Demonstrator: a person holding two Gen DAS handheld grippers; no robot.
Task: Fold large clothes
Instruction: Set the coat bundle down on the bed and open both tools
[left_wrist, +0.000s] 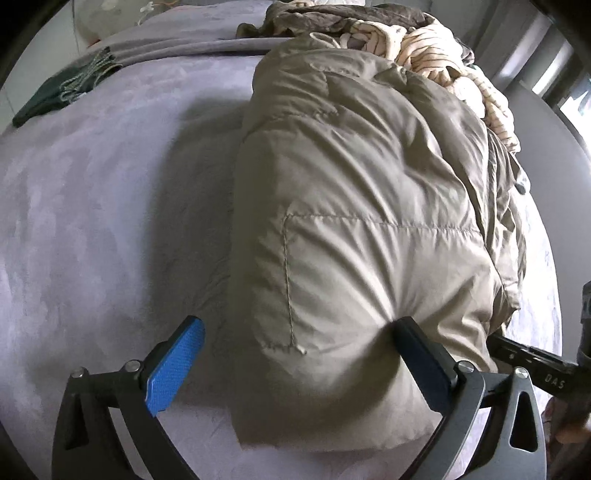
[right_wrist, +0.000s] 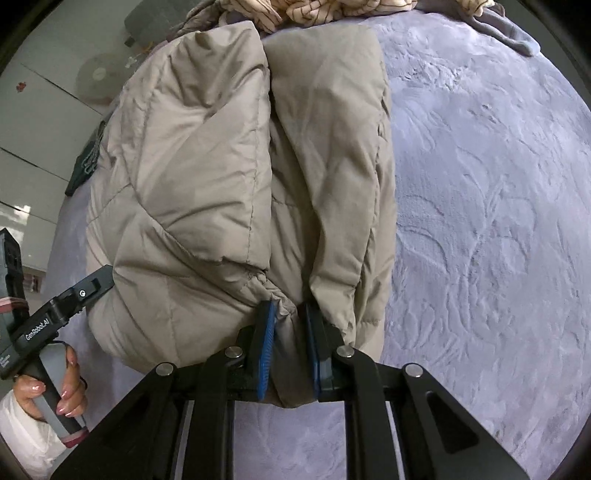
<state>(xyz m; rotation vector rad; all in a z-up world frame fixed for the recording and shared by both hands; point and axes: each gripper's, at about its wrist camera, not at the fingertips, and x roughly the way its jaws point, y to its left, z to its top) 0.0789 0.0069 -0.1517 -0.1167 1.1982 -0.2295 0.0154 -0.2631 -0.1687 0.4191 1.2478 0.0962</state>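
Right wrist view: my right tongs (right_wrist: 288, 321) are pinched narrow on a gathered bit of the jacket (right_wrist: 229, 177) at its near hem, so I can, I judge, lift that edge for the next fold. The jacket lies puffed on the grey blanket (right_wrist: 480, 221), near the heap of clothes (left_wrist: 424, 48) at its far end. My left tongs (left_wrist: 301, 341) gape wide over the jacket's near corner, one pad dented into it, gripping nothing.

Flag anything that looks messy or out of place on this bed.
The striped cream garment lies crumpled in a heap behind the folded tan puffer jacket. A dark green cloth sits apart near the bed's far left edge.
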